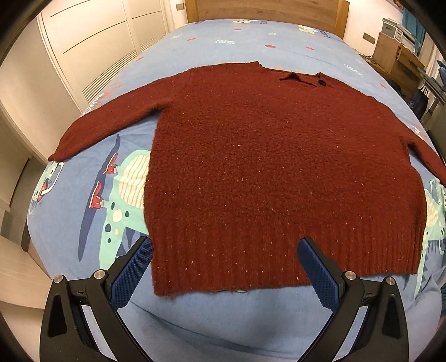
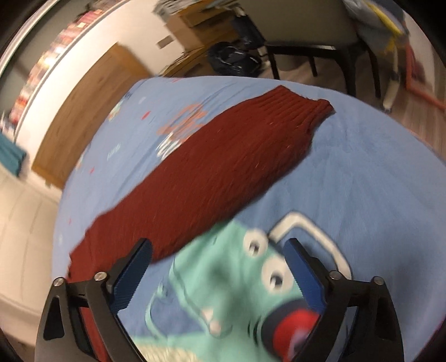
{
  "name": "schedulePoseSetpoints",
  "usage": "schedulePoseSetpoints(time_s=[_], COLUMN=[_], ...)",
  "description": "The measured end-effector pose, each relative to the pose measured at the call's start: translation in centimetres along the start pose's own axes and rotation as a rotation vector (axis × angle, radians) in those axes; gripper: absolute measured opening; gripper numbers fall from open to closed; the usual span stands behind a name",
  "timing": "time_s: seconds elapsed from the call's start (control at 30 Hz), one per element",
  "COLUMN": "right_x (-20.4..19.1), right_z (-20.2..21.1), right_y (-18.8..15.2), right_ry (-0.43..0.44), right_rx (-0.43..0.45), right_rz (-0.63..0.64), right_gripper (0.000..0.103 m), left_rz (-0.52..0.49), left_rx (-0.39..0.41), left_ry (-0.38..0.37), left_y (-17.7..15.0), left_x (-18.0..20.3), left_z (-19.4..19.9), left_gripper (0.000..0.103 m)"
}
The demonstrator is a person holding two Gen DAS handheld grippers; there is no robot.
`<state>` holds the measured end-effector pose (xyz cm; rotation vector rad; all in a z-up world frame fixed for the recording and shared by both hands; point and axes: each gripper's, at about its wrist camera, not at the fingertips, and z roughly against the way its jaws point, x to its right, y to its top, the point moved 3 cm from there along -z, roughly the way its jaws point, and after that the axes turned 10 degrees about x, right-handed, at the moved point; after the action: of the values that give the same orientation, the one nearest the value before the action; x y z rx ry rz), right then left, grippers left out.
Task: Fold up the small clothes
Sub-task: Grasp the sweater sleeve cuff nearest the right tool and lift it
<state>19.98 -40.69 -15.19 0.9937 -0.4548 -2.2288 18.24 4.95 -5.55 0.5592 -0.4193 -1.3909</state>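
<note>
A dark red knitted sweater (image 1: 264, 167) lies flat and spread out on the blue cartoon-print bedsheet (image 1: 92, 195), collar far, hem near, both sleeves stretched out sideways. My left gripper (image 1: 225, 259) is open and empty, hovering over the hem at the sweater's lower left part. In the right wrist view, one red sleeve (image 2: 211, 172) runs diagonally across the bed, its ribbed cuff at the far end. My right gripper (image 2: 218, 259) is open and empty above the sheet, its left finger near the sleeve's edge. That view is motion-blurred.
A wooden headboard (image 1: 264, 11) stands at the far end of the bed. White wardrobe doors (image 1: 92, 41) are on the left. A desk (image 1: 398, 61) with clutter is on the right; a dark chair (image 2: 315, 53) and a black bag (image 2: 234, 58) stand beyond the bed edge.
</note>
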Motion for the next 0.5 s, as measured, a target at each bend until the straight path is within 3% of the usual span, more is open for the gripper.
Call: schedulePoseSetpoints(time_s=[0.1,0.33,0.5], right_x=[1.4,4.5,6.2], right_z=[-1.8,-3.4,-4.4], right_y=[1.3,4.5,6.3], right_ry=[0.015,0.078,0.098], right_rx=[-0.004,0.067,0.114], right_rz=[-0.089,-0.288,-0.380], right_gripper=[0.077,0.065,0.050], left_rz=[-0.002,-0.005,-0.012], left_rx=[-0.007,-0.026,-0.038], left_ry=[0.009,0.029,0.036], left_y=[0.2,0.4,0.4], left_x=[-0.1,-0.3,-0.2], left_z=[-0.3,-1.0,-1.5], left_gripper=[0.102,0.102,0.102])
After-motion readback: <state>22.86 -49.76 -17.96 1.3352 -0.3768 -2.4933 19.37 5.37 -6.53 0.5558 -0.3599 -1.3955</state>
